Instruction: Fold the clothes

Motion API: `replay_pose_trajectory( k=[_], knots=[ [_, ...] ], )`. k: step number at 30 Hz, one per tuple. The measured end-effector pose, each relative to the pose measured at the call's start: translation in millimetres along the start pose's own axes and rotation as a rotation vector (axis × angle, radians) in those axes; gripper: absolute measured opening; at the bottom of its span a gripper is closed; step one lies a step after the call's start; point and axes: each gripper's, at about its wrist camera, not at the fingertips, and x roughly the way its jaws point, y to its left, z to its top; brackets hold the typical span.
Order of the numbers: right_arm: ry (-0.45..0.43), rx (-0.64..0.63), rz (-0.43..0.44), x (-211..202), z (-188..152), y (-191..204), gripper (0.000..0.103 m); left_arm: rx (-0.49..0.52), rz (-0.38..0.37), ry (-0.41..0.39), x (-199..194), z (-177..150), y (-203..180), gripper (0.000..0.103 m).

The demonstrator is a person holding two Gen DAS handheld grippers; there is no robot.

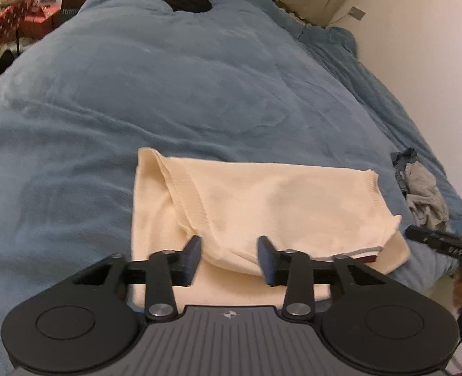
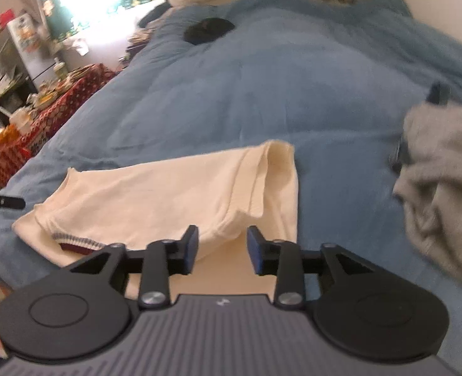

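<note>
A cream knit sweater (image 1: 262,206) lies folded on the blue duvet (image 1: 168,87), its maroon and grey trimmed collar (image 1: 365,255) at the near edge. My left gripper (image 1: 230,258) hangs just above the sweater's near fold, open, with cloth showing in the gap but neither pad pressing on it. In the right wrist view the same sweater (image 2: 174,194) lies ahead, and my right gripper (image 2: 221,250) is open over its near right part, holding nothing. The other gripper (image 1: 441,244) shows at the right edge of the left wrist view.
A crumpled grey garment (image 2: 441,169) lies on the duvet to the sweater's right. A black item (image 2: 209,29) rests far up the bed. A cluttered table with a red cloth (image 2: 42,109) stands left of the bed; a pale wall (image 1: 419,62) runs along the right.
</note>
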Motion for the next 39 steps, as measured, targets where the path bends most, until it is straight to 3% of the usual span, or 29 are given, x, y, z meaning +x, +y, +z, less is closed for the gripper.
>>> replay_pose_trajectory(
  k=[6,11,16,18,20,24,29,35,39],
  knots=[
    [0.005,0.055,0.000,11.0,-11.4,-4.7,0.041,-0.132,0.001,0.034,16.5,-13.0,4.7,0.043],
    [-0.024,0.102,0.013,14.2,-6.0,-7.1,0.050,-0.191,-0.017,0.047,30.0,-15.5,3.8,0.043],
    [0.006,0.168,0.019,33.0,-0.1,-13.2,0.050,-0.221,-0.003,0.054,43.7,-15.9,6.8,0.036],
    [0.020,0.212,0.043,42.3,0.2,-18.3,0.045,-0.237,-0.008,0.052,45.2,-17.0,8.9,0.022],
    [0.033,0.251,0.056,49.7,-0.9,-23.1,0.006,-0.248,-0.030,0.050,44.6,-18.2,11.2,0.008],
    [-0.013,0.212,0.069,40.6,0.1,-16.5,0.005,-0.270,-0.077,0.027,27.8,-13.2,13.7,0.005],
    [-0.076,0.141,0.115,8.3,5.2,-2.2,0.005,-0.188,-0.103,-0.058,-12.7,-4.6,3.3,0.005],
    [0.010,0.218,0.121,36.4,-29.5,-16.7,0.005,-0.142,-0.014,0.039,18.5,-30.8,14.1,0.005],
    [0.008,0.231,0.117,49.6,-41.6,-23.6,0.007,-0.132,0.006,0.059,29.6,-41.7,16.2,0.005]
  ],
)
